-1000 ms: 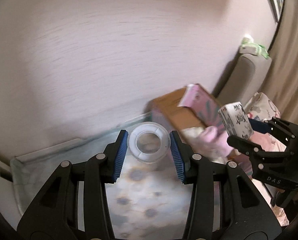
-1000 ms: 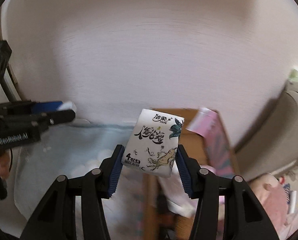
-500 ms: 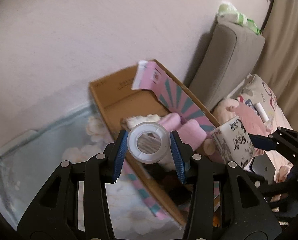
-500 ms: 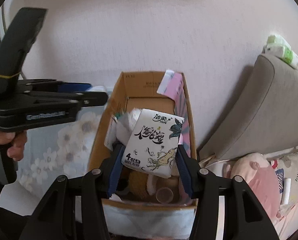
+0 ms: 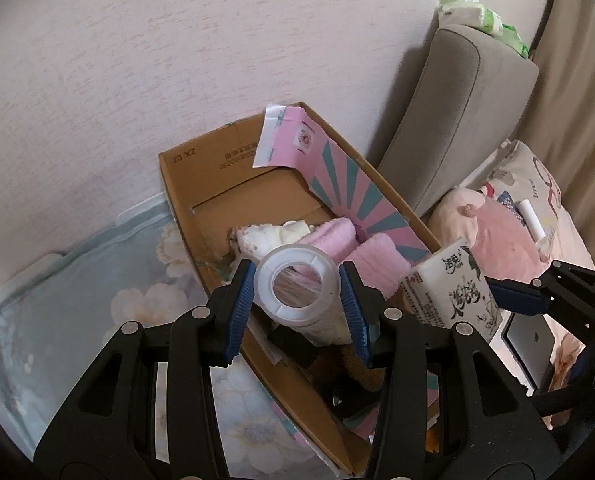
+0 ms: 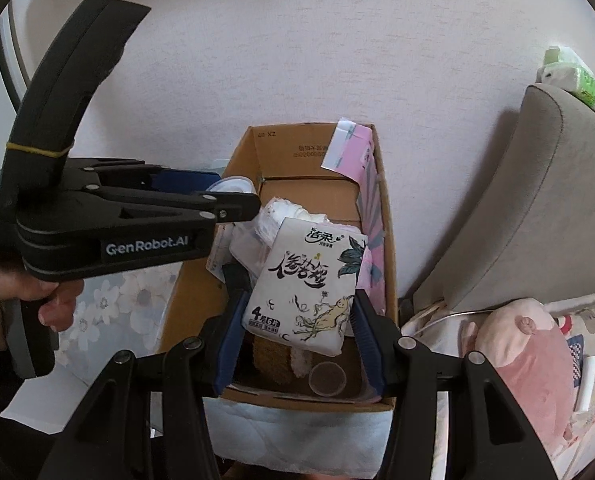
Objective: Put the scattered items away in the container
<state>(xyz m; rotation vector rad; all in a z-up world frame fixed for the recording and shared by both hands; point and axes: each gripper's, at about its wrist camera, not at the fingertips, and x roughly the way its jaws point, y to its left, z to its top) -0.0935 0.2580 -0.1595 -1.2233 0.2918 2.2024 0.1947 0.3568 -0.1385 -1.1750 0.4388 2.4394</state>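
Note:
My left gripper (image 5: pixel 297 300) is shut on a clear roll of tape (image 5: pixel 296 291) and hangs over the near half of an open cardboard box (image 5: pixel 177 200). My right gripper (image 6: pixel 297 312) is shut on a white tissue pack (image 6: pixel 305 284) with black lettering, held above the same cardboard box (image 6: pixel 241 160). The tissue pack (image 5: pixel 451 290) and the right gripper's blue pad show at the right of the left wrist view. In the right wrist view the left gripper (image 6: pixel 233 200) reaches in from the left with a hand on its grip. The box holds pink cloths (image 5: pixel 373 256), white bundles and a small cup (image 6: pixel 327 378).
The box stands against a pale wall on a floral blue sheet (image 5: pixel 77 300). A grey cushioned backrest (image 6: pixel 537 200) stands to the right, with green-and-white packs (image 6: pixel 577 76) on top. A pink plush toy (image 6: pixel 525 340) and a printed pillow (image 5: pixel 537 184) lie at the right.
Both grippers swung from facing the wall to above the box, which now fills the middle of both views. The tape and tissue pack stayed gripped. Little moved in the last half second.

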